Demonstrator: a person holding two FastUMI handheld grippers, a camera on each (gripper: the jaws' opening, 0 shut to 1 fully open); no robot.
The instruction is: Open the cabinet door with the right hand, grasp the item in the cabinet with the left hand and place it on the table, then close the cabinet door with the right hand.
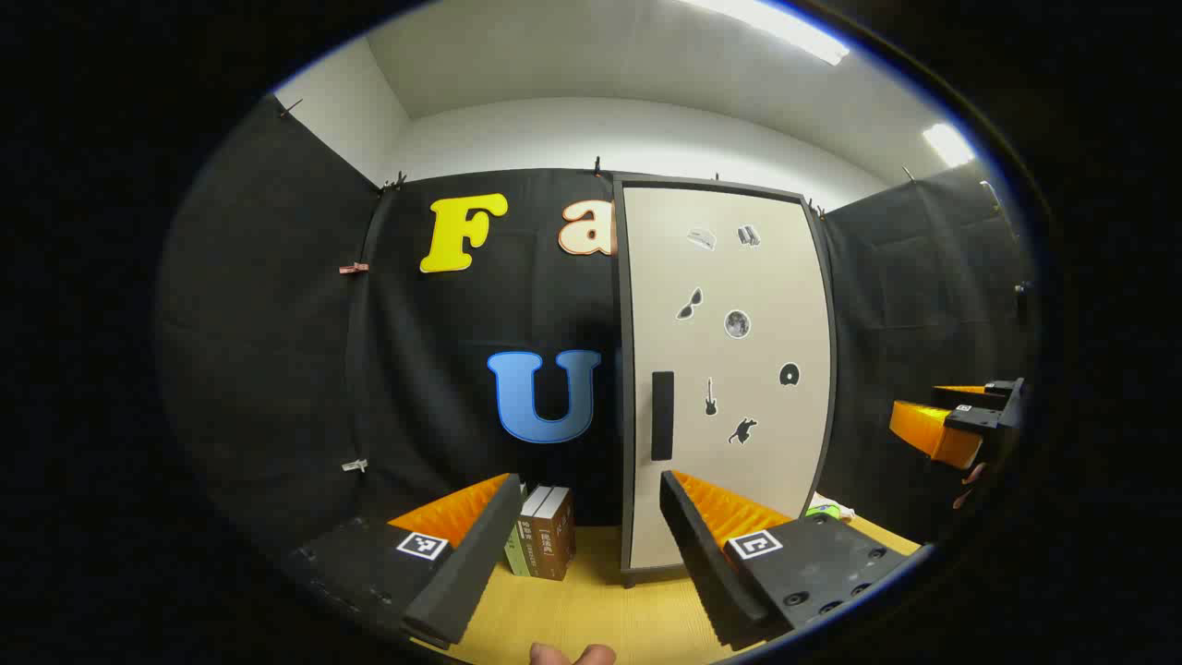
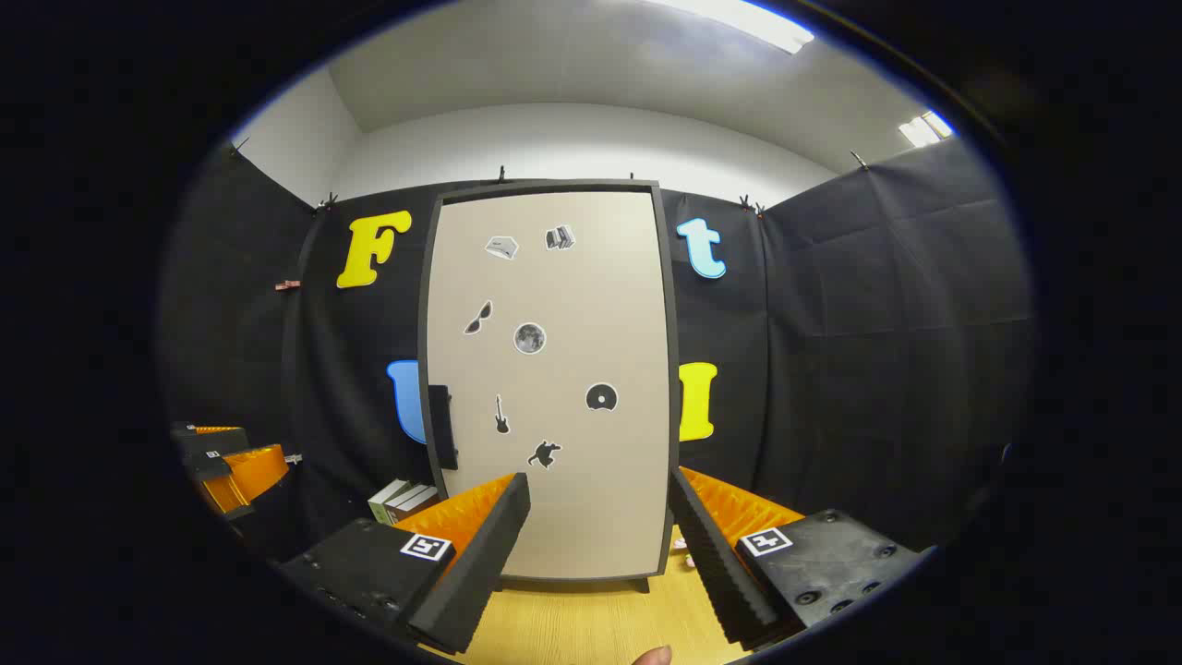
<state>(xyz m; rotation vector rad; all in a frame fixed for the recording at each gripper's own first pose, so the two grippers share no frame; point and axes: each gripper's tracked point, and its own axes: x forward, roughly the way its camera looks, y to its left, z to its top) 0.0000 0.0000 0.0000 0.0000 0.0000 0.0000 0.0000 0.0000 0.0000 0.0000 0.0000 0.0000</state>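
A tall beige cabinet (image 1: 729,369) with a dark frame stands on the wooden table (image 1: 591,600), its door (image 2: 554,388) shut and dotted with small stickers. A dark vertical handle (image 1: 662,416) sits on the door's left edge, also visible as handle (image 2: 441,427). My left gripper (image 1: 591,545) is open, held back from the cabinet, pointing at its left edge. My right gripper (image 2: 600,545) is open too, facing the door's lower middle from a distance. The right gripper (image 1: 960,420) appears far right in the left gripper view; the left gripper (image 2: 226,462) appears far left in the right gripper view.
Several upright books (image 1: 545,543) stand on the table left of the cabinet, also seen as books (image 2: 404,501). A small green and white object (image 1: 828,508) lies at the cabinet's right foot. Black cloth walls close the booth on all sides.
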